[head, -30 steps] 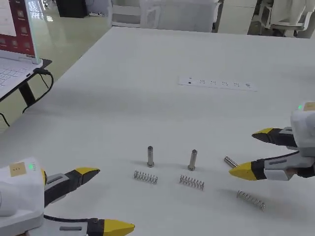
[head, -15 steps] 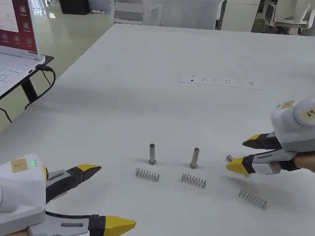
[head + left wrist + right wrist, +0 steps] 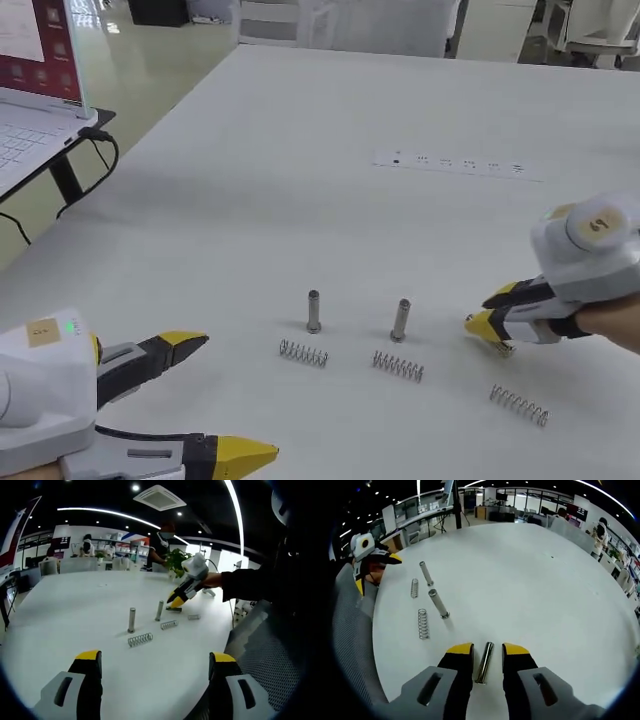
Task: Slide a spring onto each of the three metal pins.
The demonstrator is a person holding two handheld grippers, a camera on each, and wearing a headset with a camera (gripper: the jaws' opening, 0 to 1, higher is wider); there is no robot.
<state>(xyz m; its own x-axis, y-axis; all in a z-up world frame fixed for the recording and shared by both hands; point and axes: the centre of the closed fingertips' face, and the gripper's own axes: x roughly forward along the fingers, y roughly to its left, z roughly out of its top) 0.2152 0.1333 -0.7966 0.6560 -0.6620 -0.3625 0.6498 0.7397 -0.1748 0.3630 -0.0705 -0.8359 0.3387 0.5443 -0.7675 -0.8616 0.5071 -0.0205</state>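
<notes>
The lying pin [image 3: 483,666] is being straddled by the right gripper [image 3: 486,649]. Its jaws are being held one on each side of the shaft with a thin gap showing on both sides, so nothing is being clenched yet. This pin is resting flat on the counter [image 3: 300,180], just to the right of the middle pin [image 3: 401,320] and the left pin [image 3: 314,311], both of which are standing upright. A spring is lying in front of each station: the left spring [image 3: 303,353], the middle spring [image 3: 398,366] and the right spring [image 3: 519,405].

The left gripper [image 3: 155,656] is being held with its jaws spread wide and empty, well apart from the parts.

The pin is judged to be rigid, smooth and round, so rolling or slipping out under pressure is to be expected. A square grip across the mid-shaft is advised. The springs are judged to be light and easily crushed. A gentle hold near one end is advised, with the bore left free.
</notes>
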